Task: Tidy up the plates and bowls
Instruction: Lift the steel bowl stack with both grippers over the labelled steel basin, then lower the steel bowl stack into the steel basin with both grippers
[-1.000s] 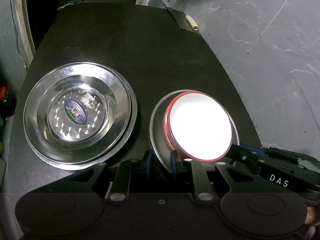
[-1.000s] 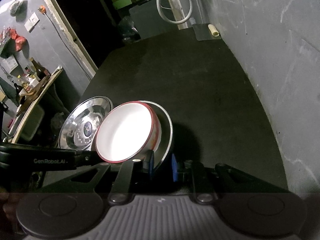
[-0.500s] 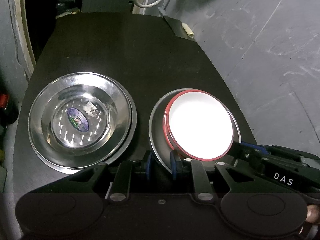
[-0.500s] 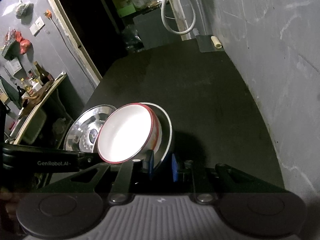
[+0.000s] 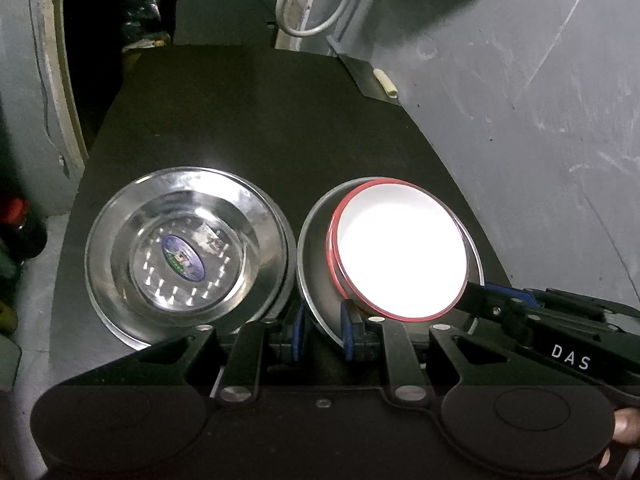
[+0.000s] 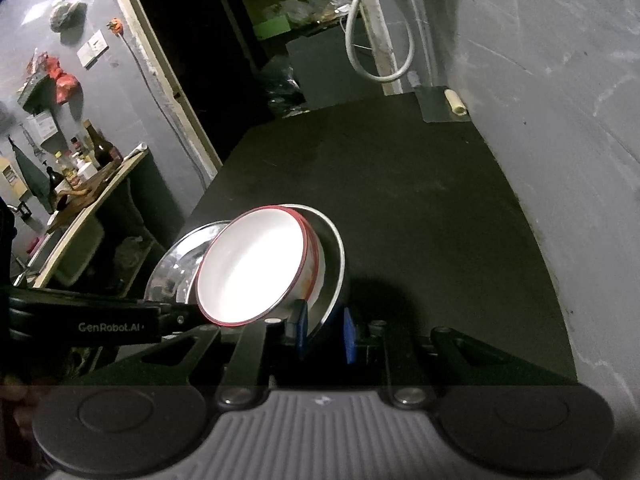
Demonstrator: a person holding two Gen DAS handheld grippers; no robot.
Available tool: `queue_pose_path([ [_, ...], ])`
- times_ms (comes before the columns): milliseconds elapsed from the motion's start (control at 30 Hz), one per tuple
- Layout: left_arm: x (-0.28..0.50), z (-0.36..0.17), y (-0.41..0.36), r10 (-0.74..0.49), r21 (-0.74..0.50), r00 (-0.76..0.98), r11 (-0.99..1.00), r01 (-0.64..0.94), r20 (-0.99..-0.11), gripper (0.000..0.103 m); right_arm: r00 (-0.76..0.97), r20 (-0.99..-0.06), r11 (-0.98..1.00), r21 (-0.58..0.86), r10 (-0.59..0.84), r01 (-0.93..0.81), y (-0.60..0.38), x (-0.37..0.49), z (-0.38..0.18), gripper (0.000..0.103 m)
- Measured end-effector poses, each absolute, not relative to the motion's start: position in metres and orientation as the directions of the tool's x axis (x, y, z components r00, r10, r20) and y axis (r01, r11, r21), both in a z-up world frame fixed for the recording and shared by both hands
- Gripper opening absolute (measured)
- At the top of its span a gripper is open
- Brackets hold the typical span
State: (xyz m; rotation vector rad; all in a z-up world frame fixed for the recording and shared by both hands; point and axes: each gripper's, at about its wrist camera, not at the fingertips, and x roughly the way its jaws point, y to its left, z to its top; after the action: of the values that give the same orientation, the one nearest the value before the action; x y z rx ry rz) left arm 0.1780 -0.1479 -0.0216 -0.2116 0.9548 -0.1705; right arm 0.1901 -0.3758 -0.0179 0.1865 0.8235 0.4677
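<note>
Both grippers, left [image 5: 322,330] and right [image 6: 323,330], clamp the near rim of a steel plate [image 5: 316,280] carrying a red-rimmed white enamel bowl [image 5: 400,252], right of stacked shiny steel plates [image 5: 188,248]; stacking seemingly remains.

The white bowl [image 5: 400,252] is glared blank inside and hides much of the steel plate [image 5: 316,248] beneath it.

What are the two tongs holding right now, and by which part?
Both tongs, left and right, are shut on the near rim of the steel plate carrying the red-rimmed white bowl, one at each side.
</note>
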Motion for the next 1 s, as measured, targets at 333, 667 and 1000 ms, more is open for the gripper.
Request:
queue_pose_path([
  [333,0.18,-0.016,-0.137,-0.216,-0.25,0.586,0.968,0.024,-0.781,0.02,0.577,-0.656,0.872,0.333,0.487,-0.358,-0.365,0.197,-0.013,0.022],
  [667,0.181,-0.012,-0.124,-0.204,-0.255,0.603,0.967,0.001,-0.771,0.019,0.568,-0.655,0.865,0.325,0.498,-0.383,-0.353,0.201,-0.009,0.022],
  [1000,0.182,-0.011,-0.109,-0.186,-0.252,0.611,0.967,-0.023,-0.77,0.019,0.556,-0.655,0.855,0.325,0.512,-0.404,-0.337,0.205,-0.007,0.022],
])
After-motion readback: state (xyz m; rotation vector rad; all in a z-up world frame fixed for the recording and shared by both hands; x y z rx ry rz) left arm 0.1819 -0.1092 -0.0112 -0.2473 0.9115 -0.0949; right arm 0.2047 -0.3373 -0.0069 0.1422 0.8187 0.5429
